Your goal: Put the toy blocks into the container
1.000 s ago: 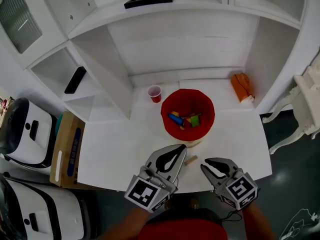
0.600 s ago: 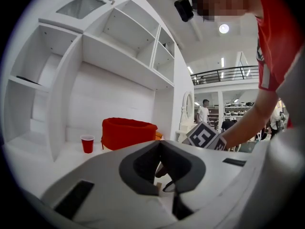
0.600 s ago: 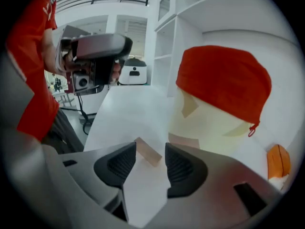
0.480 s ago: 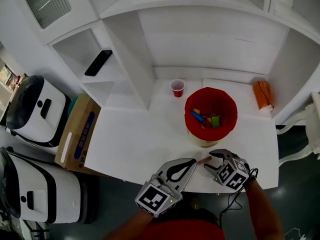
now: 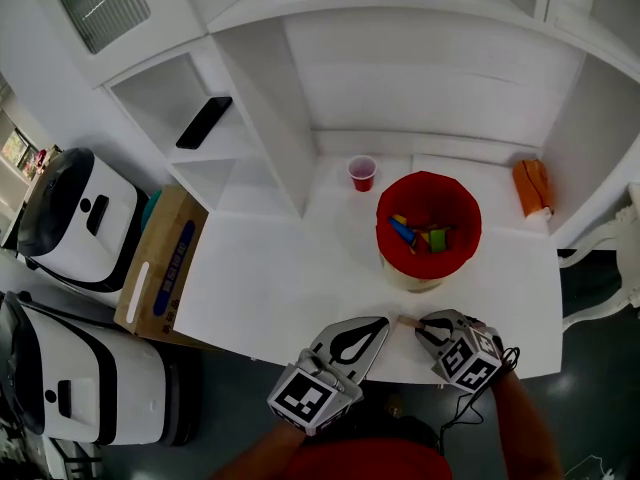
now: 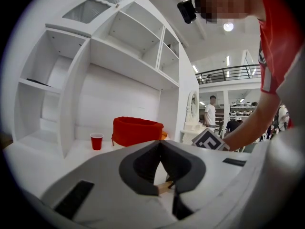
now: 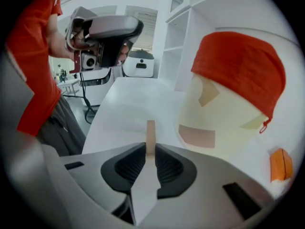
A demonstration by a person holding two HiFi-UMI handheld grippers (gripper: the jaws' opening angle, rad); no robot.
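The right claw sits low at the near edge of the white table, right of centre. Its jaws are closing on a thin wooden block, and the pads already touch it on both sides. The block lies flat on the table, with its far end sticking out past the claw's tips. It is close in front of the bucket but not touching it.

The bucket is cream-sided with a red liner folded over its rim. It stands further back on the right half of the table and holds several coloured blocks.

The left claw is just left of the right one, also at the near edge. Its jaws are pressed together with nothing between them, and its tip points toward the wooden block.

A red cup stands upright at the far side, left of the bucket. An orange item lies at the far right corner. A dark phone rests on a shelf to the left.
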